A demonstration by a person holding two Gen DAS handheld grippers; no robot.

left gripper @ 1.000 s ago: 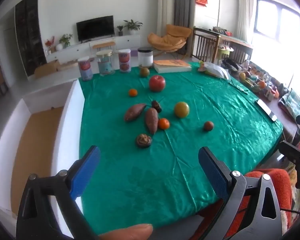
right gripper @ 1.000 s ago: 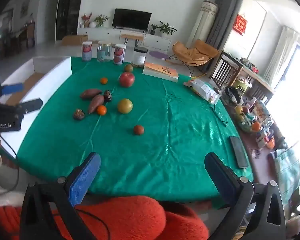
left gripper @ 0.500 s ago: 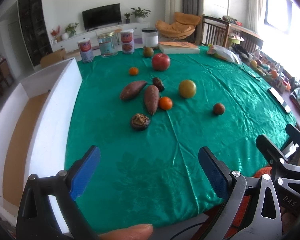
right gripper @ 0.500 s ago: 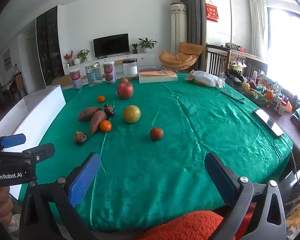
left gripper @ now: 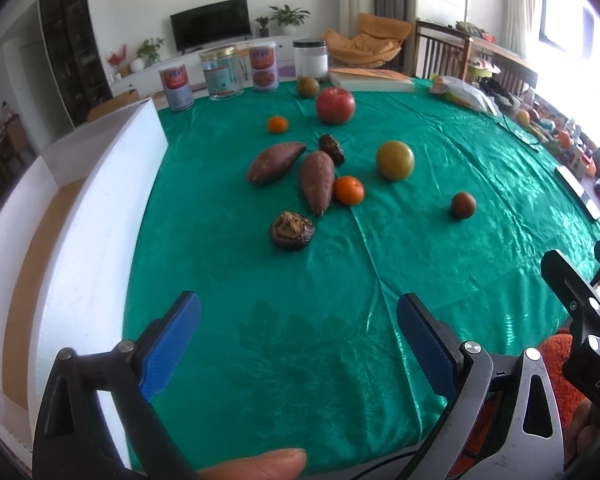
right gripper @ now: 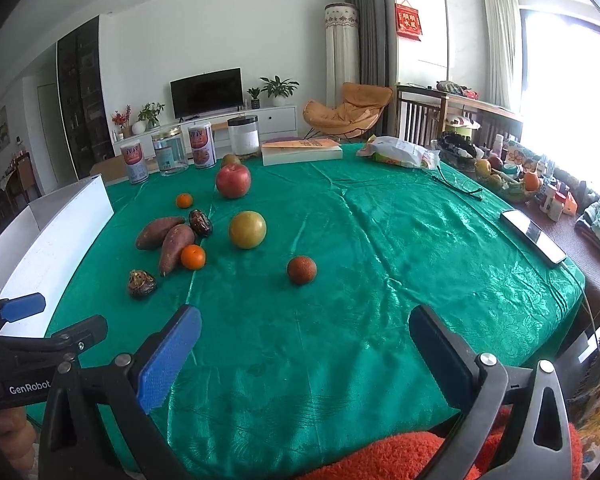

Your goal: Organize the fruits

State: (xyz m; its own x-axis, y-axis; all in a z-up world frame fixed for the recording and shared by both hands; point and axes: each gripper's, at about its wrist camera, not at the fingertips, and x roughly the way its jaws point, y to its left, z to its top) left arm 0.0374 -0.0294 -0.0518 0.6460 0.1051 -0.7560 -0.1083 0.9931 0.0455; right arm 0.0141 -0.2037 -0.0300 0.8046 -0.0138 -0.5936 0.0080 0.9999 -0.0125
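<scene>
Produce lies on a green tablecloth [left gripper: 260,320]: a red apple [left gripper: 335,105], a yellow-green round fruit [left gripper: 395,160], two small oranges [left gripper: 348,190] [left gripper: 277,124], a small brown round fruit [left gripper: 463,205], two sweet potatoes [left gripper: 317,181] [left gripper: 275,161], a dark date [left gripper: 331,149] and a dark mushroom-like piece [left gripper: 291,230]. My left gripper [left gripper: 298,332] is open and empty above the near table edge. My right gripper [right gripper: 304,344] is open and empty, near the front edge, short of the brown fruit [right gripper: 301,269].
A white box with a brown floor [left gripper: 100,216] stands along the table's left side. Cans and jars [left gripper: 220,74], a book [left gripper: 370,80] and a plastic bag [left gripper: 464,94] line the far edge. A phone [right gripper: 534,236] lies at the right.
Both grippers have moved forward and lower toward the table; the fruit looms larger. Both stay open and empty. Nothing on the table has moved.
</scene>
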